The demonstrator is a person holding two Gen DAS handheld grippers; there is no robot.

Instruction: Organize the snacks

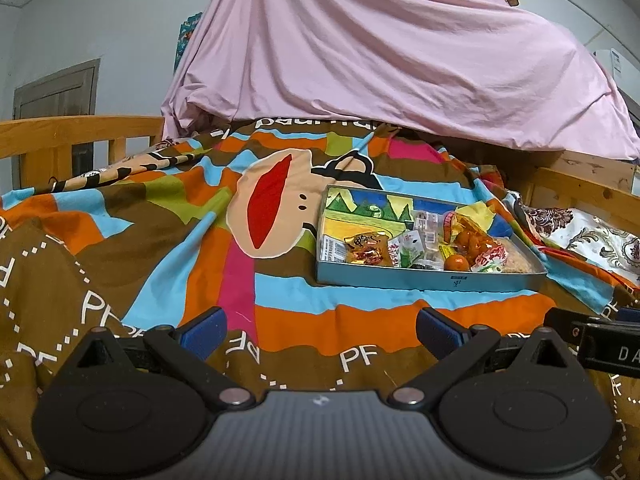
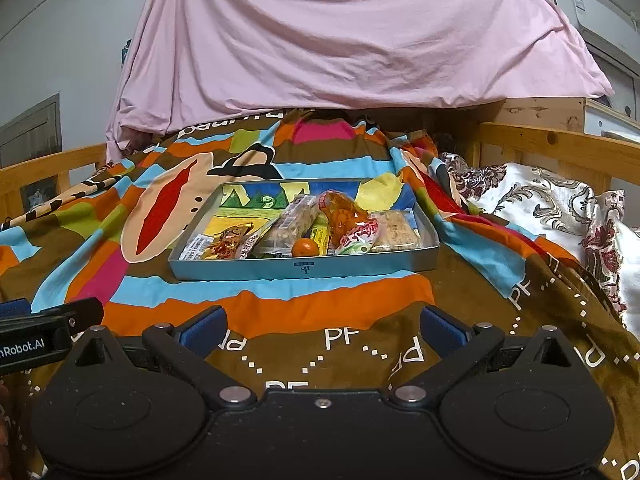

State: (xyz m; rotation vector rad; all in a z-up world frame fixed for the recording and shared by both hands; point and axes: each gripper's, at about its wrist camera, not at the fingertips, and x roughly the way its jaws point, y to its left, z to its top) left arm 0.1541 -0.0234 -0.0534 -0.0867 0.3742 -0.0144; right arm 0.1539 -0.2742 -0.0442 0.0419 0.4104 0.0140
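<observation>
Blue-grey shallow tray (image 2: 304, 270) sits on the patterned bedspread (image 2: 360, 300), ahead of both tools. Snacks lie inside it, crowded toward the near and right part: a loose tangerine (image 2: 305, 247) by the near wall, a clear bag of orange fruit (image 2: 344, 216), a pale rice-cake pack (image 2: 394, 230) at the right end, a red-gold wrapped packet (image 2: 226, 244) at the left. Far-left floor of the tray shows bare.

Left gripper (image 1: 320, 330): jaws wide, nothing between them. Right gripper (image 2: 320, 330): same, wide and empty, low over the bedspread.

Scene fits either snacks gathered in and done, or a heap awaiting sorting; cannot settle which.

If handling follows: take 1 item at a time, close on a pack's edge, go gently on the fruit, and steady the tray, since soft bedding lets it tip.
</observation>
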